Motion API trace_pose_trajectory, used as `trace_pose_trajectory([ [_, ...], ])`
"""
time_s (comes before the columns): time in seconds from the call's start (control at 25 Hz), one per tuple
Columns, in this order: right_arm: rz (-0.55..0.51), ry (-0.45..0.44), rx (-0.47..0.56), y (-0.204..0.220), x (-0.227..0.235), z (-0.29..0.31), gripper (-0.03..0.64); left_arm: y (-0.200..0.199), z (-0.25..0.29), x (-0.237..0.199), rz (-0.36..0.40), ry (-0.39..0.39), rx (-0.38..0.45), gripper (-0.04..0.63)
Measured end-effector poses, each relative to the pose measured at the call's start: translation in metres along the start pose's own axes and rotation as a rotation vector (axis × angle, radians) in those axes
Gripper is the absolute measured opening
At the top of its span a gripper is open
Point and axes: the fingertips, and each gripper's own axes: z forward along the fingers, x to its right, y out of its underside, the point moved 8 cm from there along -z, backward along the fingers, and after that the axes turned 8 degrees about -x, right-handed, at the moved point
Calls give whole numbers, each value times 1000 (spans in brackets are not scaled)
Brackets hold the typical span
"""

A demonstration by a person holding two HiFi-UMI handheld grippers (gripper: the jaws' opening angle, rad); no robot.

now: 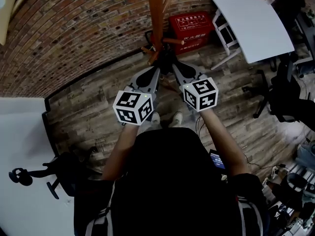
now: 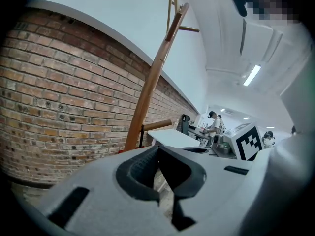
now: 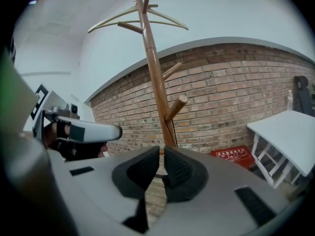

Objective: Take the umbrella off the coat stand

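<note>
The wooden coat stand rises ahead of me against the brick wall. Its pole carries short pegs and a pale hanger at the top. A dark shape hangs low by the pole between my grippers; I cannot tell whether it is the umbrella. A thin dark cord runs down the pole. My left gripper and right gripper point at the pole's lower part, side by side. Both are shut with nothing between the pads. The pole leans across the left gripper view.
A red crate sits on the floor by the wall, right of the stand. A white table stands further right, with black office chairs near it. Another white table and a chair are at my left.
</note>
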Motion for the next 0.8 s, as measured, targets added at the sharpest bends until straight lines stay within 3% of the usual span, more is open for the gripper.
trace_pose_trajectory([
  [0.8, 19, 40, -90, 16, 2, 26, 34, 20, 3, -22, -61, -11, -26, 18],
])
